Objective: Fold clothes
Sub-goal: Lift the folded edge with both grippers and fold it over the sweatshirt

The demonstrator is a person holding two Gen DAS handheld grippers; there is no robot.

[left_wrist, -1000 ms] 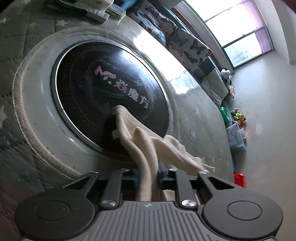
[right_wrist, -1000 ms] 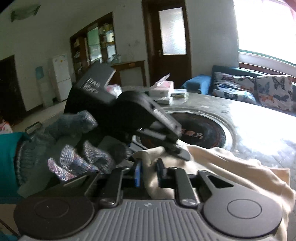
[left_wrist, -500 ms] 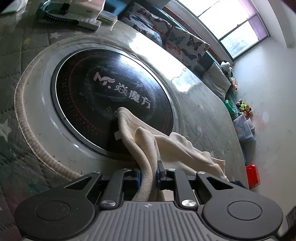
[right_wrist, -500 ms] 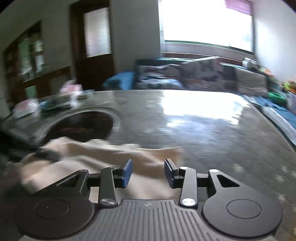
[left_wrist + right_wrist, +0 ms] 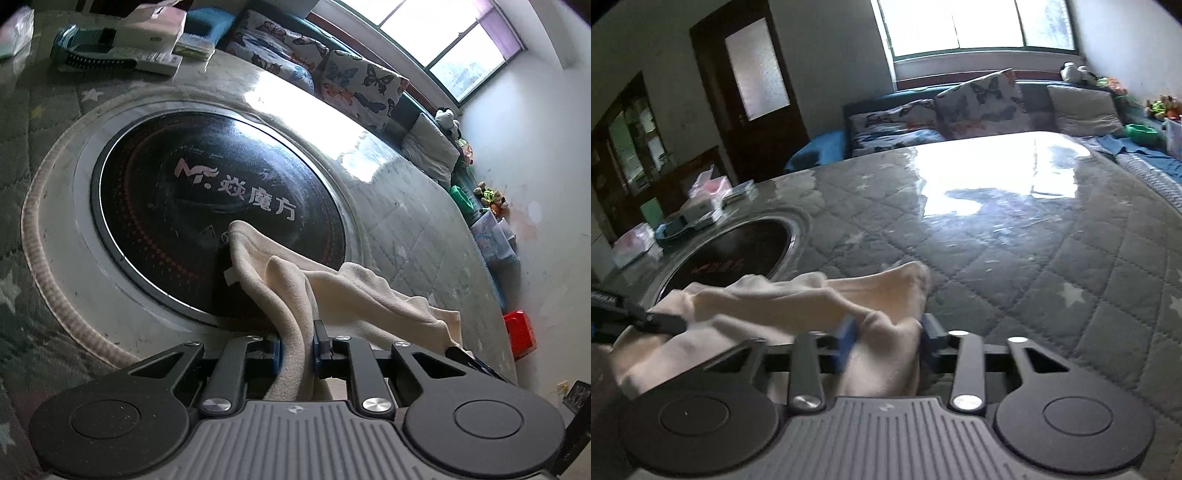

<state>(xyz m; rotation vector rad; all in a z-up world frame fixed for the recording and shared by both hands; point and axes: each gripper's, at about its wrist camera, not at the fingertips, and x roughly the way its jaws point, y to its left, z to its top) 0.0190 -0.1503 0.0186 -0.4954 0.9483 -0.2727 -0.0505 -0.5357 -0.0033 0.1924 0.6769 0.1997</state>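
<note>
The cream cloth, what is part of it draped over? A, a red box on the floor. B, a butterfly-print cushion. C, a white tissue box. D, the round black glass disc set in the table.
D: in the left wrist view the cream cloth runs from the left gripper up onto the round black glass disc.

hidden: cream cloth (image 5: 812,306) lower end behind right gripper body | cut off: left gripper (image 5: 635,314) at frame edge

Cream garment (image 5: 295,288) bunched, crumpled, draped over table's dark round inset.
</note>
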